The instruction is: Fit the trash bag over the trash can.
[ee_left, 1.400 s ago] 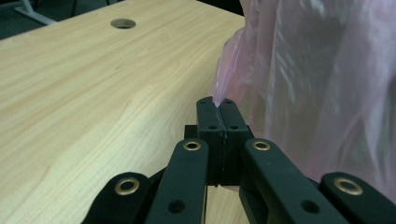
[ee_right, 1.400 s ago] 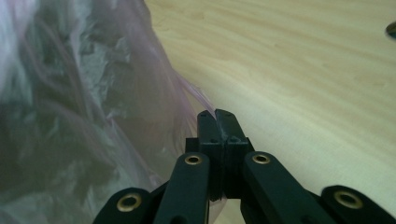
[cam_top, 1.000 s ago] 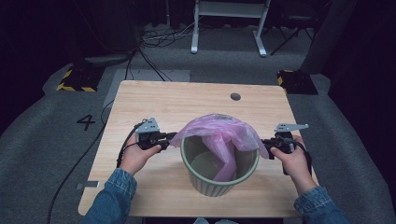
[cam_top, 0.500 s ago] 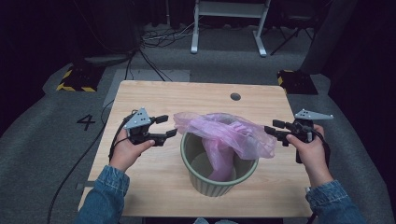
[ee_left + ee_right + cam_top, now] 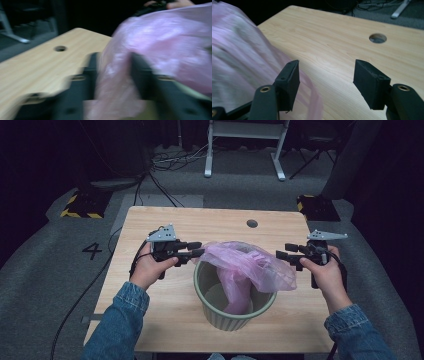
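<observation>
Bin mouth: I see the pink bag draped across the green bin, blocking entry.
Far tabletop: I find open room.
Table sides: passable beside both hands.

Pink bag in green bin, left gripper pinching it

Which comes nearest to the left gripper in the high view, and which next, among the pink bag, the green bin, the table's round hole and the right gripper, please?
From the left gripper:
1. Pink bag, between its jaws.
2. Green bin, just below and right.
3. Round hole, toward the table's far edge.
4. Right gripper, across the bin.
</observation>
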`<state>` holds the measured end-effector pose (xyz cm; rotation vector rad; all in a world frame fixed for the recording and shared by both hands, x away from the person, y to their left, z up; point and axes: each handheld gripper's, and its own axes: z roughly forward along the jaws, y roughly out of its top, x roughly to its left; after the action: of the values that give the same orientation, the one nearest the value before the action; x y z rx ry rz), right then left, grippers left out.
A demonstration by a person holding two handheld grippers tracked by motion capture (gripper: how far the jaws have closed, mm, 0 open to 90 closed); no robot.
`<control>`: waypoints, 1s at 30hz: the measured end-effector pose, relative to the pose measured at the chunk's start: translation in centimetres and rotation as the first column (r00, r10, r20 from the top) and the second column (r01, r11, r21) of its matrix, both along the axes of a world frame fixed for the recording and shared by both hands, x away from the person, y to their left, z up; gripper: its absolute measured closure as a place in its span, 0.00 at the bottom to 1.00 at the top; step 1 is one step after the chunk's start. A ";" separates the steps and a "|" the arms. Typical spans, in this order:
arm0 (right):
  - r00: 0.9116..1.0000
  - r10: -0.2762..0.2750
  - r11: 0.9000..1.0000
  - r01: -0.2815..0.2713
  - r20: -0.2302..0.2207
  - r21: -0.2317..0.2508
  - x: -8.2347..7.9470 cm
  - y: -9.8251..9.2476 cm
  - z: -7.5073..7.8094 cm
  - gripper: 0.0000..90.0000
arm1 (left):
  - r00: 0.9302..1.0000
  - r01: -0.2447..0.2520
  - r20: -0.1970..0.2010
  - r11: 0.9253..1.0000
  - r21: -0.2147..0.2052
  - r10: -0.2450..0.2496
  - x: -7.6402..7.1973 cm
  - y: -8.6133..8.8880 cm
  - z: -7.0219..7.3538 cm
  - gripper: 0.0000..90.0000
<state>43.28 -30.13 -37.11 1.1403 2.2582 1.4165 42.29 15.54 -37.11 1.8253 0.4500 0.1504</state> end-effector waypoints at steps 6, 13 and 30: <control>0.994 -0.044 0.998 0.040 0.098 0.045 -2.3 -2.5 2.7 0.41 | 0.998 0.008 0.058 1.000 0.005 -0.009 -2.3 0.6 1.0 1.00; 0.986 0.032 0.998 -0.040 0.163 0.045 -6.9 -3.4 4.8 0.40 | 0.996 -0.007 0.085 1.000 0.011 0.006 -4.8 1.5 1.4 1.00; 0.900 0.415 0.910 -0.413 0.137 -0.044 -11.1 1.2 4.6 1.00 | 0.994 0.042 0.101 0.999 -0.012 -0.041 -8.3 2.5 1.6 1.00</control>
<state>32.20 -28.96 -32.48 0.5432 2.4961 1.5647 33.95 18.04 -35.50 1.8029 0.3411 0.2093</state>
